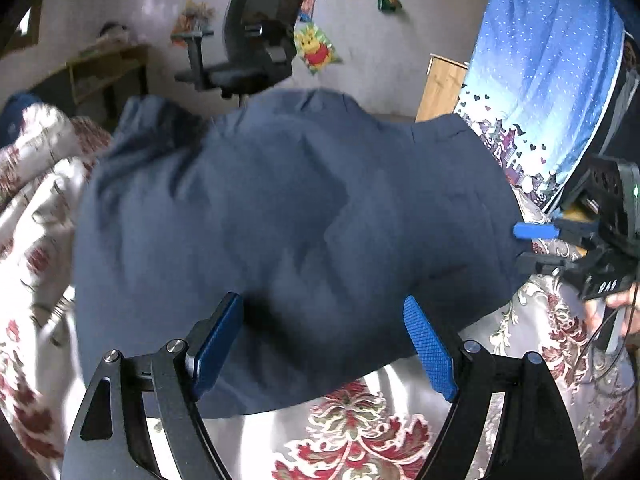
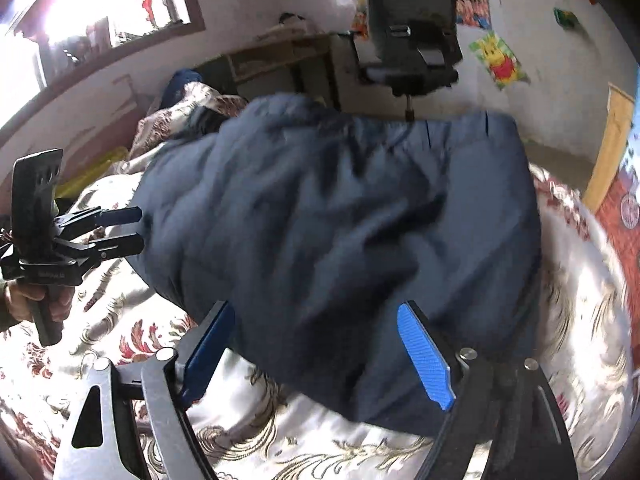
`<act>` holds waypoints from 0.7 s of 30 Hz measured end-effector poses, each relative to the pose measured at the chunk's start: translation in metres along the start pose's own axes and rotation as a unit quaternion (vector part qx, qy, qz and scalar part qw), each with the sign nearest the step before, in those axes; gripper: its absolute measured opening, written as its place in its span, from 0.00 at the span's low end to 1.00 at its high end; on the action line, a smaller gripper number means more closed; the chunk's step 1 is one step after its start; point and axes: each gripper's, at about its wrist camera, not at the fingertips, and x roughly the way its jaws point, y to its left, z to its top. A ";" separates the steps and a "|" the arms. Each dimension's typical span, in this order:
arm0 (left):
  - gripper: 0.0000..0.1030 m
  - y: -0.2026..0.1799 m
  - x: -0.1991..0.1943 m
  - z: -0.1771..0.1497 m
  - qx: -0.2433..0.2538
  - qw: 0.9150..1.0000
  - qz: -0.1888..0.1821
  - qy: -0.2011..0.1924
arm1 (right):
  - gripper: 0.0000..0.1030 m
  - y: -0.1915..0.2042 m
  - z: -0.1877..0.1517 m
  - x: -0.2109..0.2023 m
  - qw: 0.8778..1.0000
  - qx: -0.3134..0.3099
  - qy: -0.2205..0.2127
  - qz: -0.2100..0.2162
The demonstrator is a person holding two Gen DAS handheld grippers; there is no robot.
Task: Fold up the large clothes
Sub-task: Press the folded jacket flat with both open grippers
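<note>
A bed covered by a glossy cream bedspread (image 1: 360, 440) with a red and gold floral pattern carries everything here. In the left wrist view a dark navy padded garment (image 1: 288, 220) lies directly on it, filling the centre and reaching toward 12 o'clock, where it meets the bed's far edge. The cover is rumpled into folds at 9 o'clock. In the right wrist view the same garment (image 2: 340, 232) lies across the bedspread (image 2: 280, 440), with bare patterned cloth at 6 and 3 o'clock.

one navy garment (image 1: 288, 216), one office chair (image 1: 256, 28), two tongs: left (image 1: 324, 344), right (image 2: 320, 352).
</note>
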 end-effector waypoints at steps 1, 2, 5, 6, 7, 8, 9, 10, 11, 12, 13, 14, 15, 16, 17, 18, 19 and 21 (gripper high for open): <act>0.75 -0.001 0.006 0.001 -0.001 1.000 0.000 0.004 | 0.71 -0.001 -0.005 0.005 1.000 0.003 0.007 -0.003; 0.75 -0.003 0.010 0.003 0.002 1.000 0.005 0.007 | 0.65 -0.001 -0.009 0.011 1.000 0.007 0.016 -0.008; 0.75 -0.009 0.024 0.006 0.023 0.999 0.037 0.015 | 0.59 -0.005 -0.016 0.027 0.999 0.016 0.030 -0.015; 0.76 -0.011 0.029 0.007 0.028 0.998 0.044 0.018 | 0.59 -0.005 -0.017 0.030 0.999 0.015 0.030 -0.017; 0.78 -0.011 0.032 0.007 0.030 0.998 0.047 0.018 | 0.59 -0.004 -0.018 0.034 0.999 0.011 0.028 -0.022; 0.81 -0.012 0.036 0.008 0.032 0.998 0.049 0.017 | 0.59 -0.003 -0.018 0.037 0.999 0.006 0.026 -0.026; 0.82 -0.012 0.039 0.006 0.033 0.998 0.050 0.015 | 0.59 -0.002 -0.017 0.040 0.999 0.002 0.023 -0.031; 0.83 -0.013 0.042 0.007 0.035 0.998 0.051 0.013 | 0.59 -0.002 -0.015 0.043 0.999 0.002 0.019 -0.033; 0.84 -0.012 0.044 0.008 0.035 0.998 0.051 0.011 | 0.59 -0.004 -0.012 0.045 0.999 0.005 0.012 -0.036; 0.85 -0.011 0.047 0.011 0.035 0.998 0.050 0.009 | 0.59 -0.006 -0.008 0.047 0.999 0.009 0.006 -0.037; 0.85 -0.010 0.049 0.012 0.034 0.998 0.051 0.007 | 0.59 -0.007 -0.002 0.049 0.999 0.012 0.002 -0.039; 0.86 -0.008 0.050 0.014 0.033 0.998 0.050 0.005 | 0.59 -0.009 0.003 0.051 0.999 0.016 -0.006 -0.042; 0.86 -0.007 0.052 0.018 0.032 0.998 0.050 0.001 | 0.59 -0.010 0.007 0.054 0.999 0.018 -0.011 -0.044; 0.86 -0.004 0.052 0.019 0.031 0.998 0.052 -0.001 | 0.59 -0.013 0.012 0.056 0.999 0.020 -0.015 -0.046; 0.86 -0.002 0.054 0.023 0.030 0.998 0.054 -0.004 | 0.59 -0.015 0.017 0.059 0.998 0.022 -0.019 -0.048; 0.86 0.001 0.055 0.027 0.027 0.998 0.057 -0.008 | 0.58 -0.018 0.023 0.062 0.998 0.025 -0.023 -0.049; 0.86 0.004 0.054 0.029 0.023 0.998 0.060 -0.010 | 0.58 -0.021 0.028 0.066 0.998 0.026 -0.026 -0.051; 0.86 0.009 0.057 0.036 0.019 0.998 0.066 -0.013 | 0.58 -0.026 0.038 0.071 0.998 0.027 -0.033 -0.055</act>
